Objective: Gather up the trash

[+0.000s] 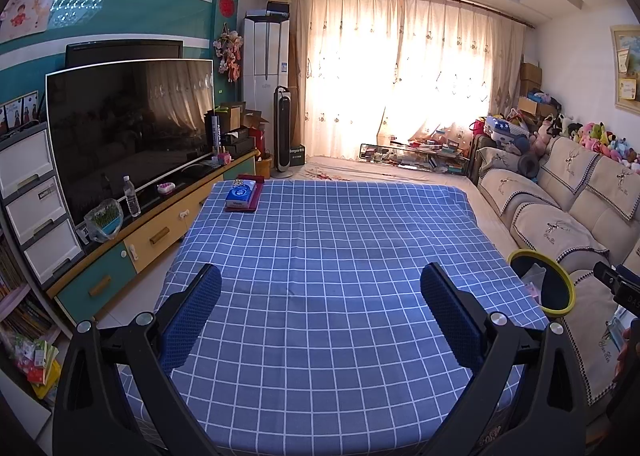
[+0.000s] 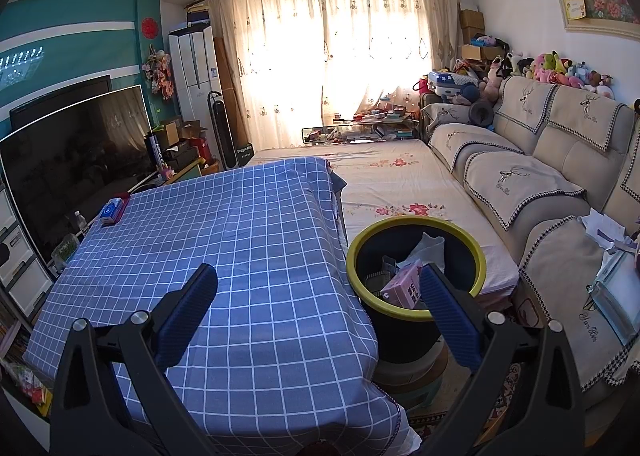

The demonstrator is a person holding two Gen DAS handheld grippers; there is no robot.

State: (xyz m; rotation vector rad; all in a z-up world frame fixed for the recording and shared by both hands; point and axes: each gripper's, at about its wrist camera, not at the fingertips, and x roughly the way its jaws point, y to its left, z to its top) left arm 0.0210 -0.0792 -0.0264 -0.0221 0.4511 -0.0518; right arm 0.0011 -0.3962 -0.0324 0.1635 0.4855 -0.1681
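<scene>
Apparently finished: both grippers, left gripper (image 1: 320, 296) and right gripper (image 2: 318, 296), gaped wide, empty, over the checked table (image 1: 320, 240); trash sat in the yellow-rimmed bin (image 2: 478, 256). Best check the cloth for stray scraps.

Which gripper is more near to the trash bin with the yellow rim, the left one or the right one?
Right. The right gripper hovers open beside the bin, one finger overlapping its rim. The left gripper is over the table's middle, the bin off to its right.

Black bin (image 2: 404, 320) with yellow rim, upright beside table corner. Inside: pink carton (image 2: 400, 288), white crumpled paper (image 2: 430, 246), grey scrap (image 2: 387, 264).
</scene>
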